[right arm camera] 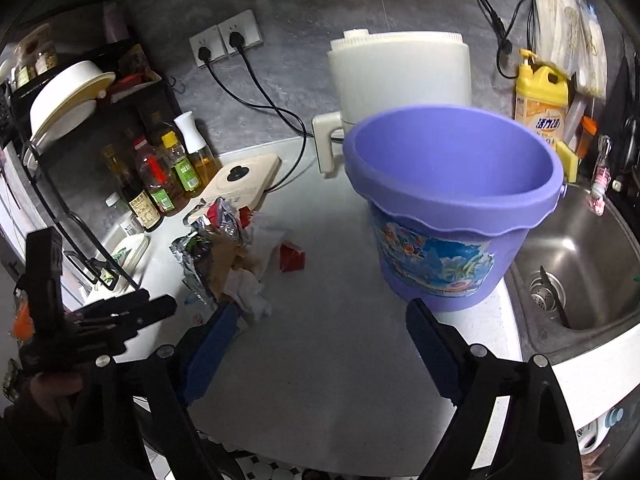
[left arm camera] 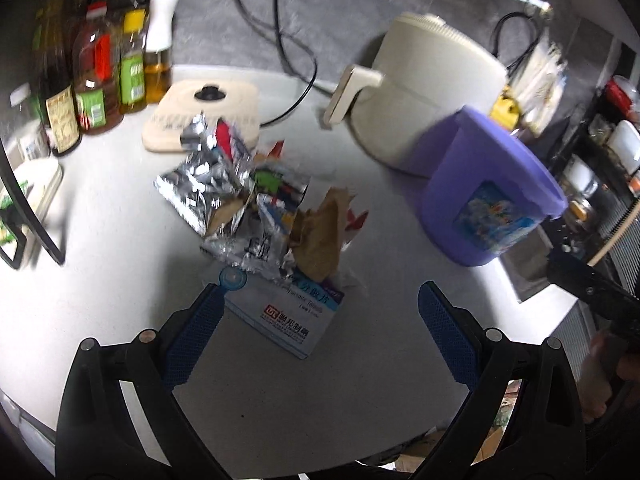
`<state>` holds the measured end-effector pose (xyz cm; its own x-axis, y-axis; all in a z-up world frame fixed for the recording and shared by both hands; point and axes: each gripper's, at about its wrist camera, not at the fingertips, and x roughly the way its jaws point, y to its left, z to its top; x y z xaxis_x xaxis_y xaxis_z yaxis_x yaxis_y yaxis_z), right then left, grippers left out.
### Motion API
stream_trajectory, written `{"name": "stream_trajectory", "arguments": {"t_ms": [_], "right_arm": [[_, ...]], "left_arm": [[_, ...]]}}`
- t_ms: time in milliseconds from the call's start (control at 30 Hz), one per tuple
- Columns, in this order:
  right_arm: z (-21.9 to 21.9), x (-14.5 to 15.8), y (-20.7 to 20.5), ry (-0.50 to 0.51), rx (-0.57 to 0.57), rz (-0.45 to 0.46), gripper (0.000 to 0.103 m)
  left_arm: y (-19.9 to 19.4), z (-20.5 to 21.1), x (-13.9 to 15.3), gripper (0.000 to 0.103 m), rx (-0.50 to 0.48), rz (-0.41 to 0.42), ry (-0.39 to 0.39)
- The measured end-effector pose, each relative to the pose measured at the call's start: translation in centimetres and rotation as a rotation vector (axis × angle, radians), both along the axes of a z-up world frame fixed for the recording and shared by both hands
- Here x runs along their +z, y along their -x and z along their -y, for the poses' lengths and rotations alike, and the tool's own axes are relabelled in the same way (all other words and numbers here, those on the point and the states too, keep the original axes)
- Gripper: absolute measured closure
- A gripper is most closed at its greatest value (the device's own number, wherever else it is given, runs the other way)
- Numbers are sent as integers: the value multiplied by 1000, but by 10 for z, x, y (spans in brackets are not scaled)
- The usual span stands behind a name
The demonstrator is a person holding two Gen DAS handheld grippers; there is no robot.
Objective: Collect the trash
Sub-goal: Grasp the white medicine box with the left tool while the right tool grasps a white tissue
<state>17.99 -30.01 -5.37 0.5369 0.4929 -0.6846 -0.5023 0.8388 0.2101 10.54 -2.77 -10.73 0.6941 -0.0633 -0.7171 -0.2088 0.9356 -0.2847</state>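
Note:
A pile of trash (left arm camera: 256,204) lies on the white counter: silver foil wrappers, brown paper, a small blue cap and a white medicine box (left arm camera: 288,316). My left gripper (left arm camera: 320,300) is open and empty, just short of the box. The purple bucket (right arm camera: 452,200) stands at the counter's right, empty inside; it also shows in the left wrist view (left arm camera: 488,196). My right gripper (right arm camera: 324,320) is open and empty, its right finger near the bucket's base. The pile shows at left in the right wrist view (right arm camera: 224,248), with a red scrap (right arm camera: 292,258) beside it.
Oil and sauce bottles (left arm camera: 96,84) stand at the back left by a dish rack (right arm camera: 68,120). A beige scale (left arm camera: 204,112) and a white kettle-like appliance (left arm camera: 432,88) sit behind the pile. A steel sink (right arm camera: 576,264) lies right of the bucket. Yellow detergent bottle (right arm camera: 540,100) stands behind.

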Motion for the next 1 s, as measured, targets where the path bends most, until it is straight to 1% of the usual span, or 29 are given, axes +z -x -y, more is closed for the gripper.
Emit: {"name": "stream_trajectory", "arguments": {"t_ms": [67,200,367,433,533,633,733,833,900,967,1000], "right_arm": [[1,-7,-6,7,-3,-10,18],[4,-20,-13,14,-3,-41,18],[4,-39,-19,30,2,-79,21],[3,-44,-21,31,2,-88,21],[2,-49,-22,36,6,-90,21],[2,-50,-22,34,9,-94,21],[2,-52,-22,38,19,-97,21],[1,-56,-23,36,35,-110,21],[-2,-59,-24,33,50,-115,21],[-7,-62,-26,29,68,-122,23],[-11,-63,-27,23,82,-127,26]], "left_arm": [[-7,1,-11,6,20,-36,-10],[-18,1,-26,6,47,-69,-12],[-34,7,-44,6,93,-112,-26],[-39,10,-47,6,111,-116,-41],[-47,14,-53,6,149,-131,-85],[-49,14,-57,6,186,-137,-107],[-53,16,-64,6,207,-161,-135],[-51,19,-69,6,219,-189,-153],[-44,19,-68,6,231,-188,-149],[-37,16,-67,13,241,-176,-142],[-31,15,-66,27,250,-174,-139]]}}
